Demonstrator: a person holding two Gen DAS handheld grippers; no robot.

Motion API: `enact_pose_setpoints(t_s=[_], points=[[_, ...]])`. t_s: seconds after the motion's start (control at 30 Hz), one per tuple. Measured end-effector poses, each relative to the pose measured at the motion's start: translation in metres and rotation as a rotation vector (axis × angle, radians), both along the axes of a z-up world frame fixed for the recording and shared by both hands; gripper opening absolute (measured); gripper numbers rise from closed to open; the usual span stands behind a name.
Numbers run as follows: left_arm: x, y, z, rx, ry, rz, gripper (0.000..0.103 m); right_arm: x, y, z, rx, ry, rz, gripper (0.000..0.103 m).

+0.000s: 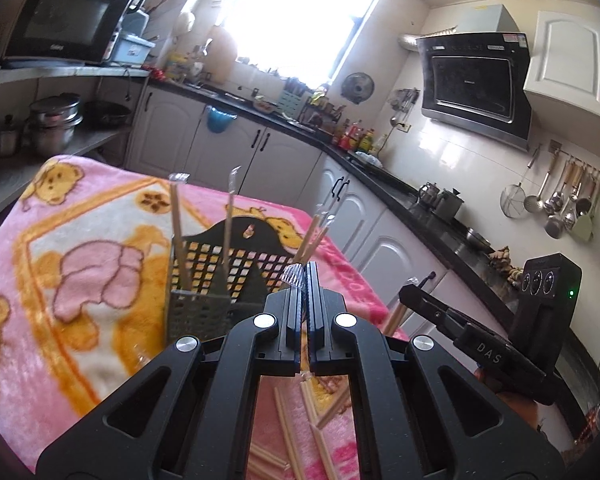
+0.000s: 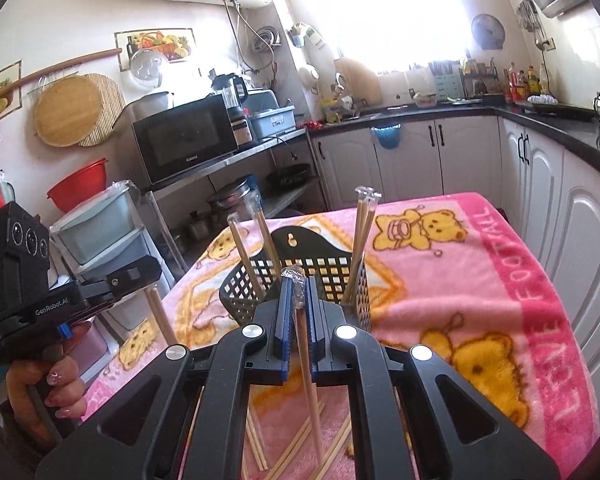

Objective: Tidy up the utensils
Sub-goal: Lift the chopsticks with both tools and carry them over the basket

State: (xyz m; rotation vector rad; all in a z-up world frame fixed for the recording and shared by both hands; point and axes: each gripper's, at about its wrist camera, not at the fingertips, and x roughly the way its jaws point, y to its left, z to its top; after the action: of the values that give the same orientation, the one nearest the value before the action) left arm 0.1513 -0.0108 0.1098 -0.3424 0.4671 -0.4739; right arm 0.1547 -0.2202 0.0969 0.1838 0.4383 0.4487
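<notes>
Left gripper point(image 1: 305, 276): pressed together on a plastic-wrapped wooden chopstick pair point(image 1: 295, 277).
Right gripper point(image 2: 299, 288): pinching another wrapped pair point(image 2: 309, 364) upright, likely for dropping in.
Black perforated plastic basket point(image 2: 320, 270): mid-blanket point(image 2: 480, 280), holding sticks.

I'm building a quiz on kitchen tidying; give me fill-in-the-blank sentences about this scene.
The right gripper is shut on a wrapped ____.
The black basket stands on a ____ blanket printed with bears.
Loose chopsticks lie on the blanket, ____ the right gripper.

Missing: chopstick; pink; below
</notes>
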Motion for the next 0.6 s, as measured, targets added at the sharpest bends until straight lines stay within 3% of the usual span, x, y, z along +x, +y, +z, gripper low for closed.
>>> enact_pose_setpoints(t_s=[0.6], points=[[0.019, -0.031, 0.041, 0.03, -0.103, -0.072, 0.0, -0.004, 0.004, 0.028, -0.001, -0.084, 0.011, 0.007]])
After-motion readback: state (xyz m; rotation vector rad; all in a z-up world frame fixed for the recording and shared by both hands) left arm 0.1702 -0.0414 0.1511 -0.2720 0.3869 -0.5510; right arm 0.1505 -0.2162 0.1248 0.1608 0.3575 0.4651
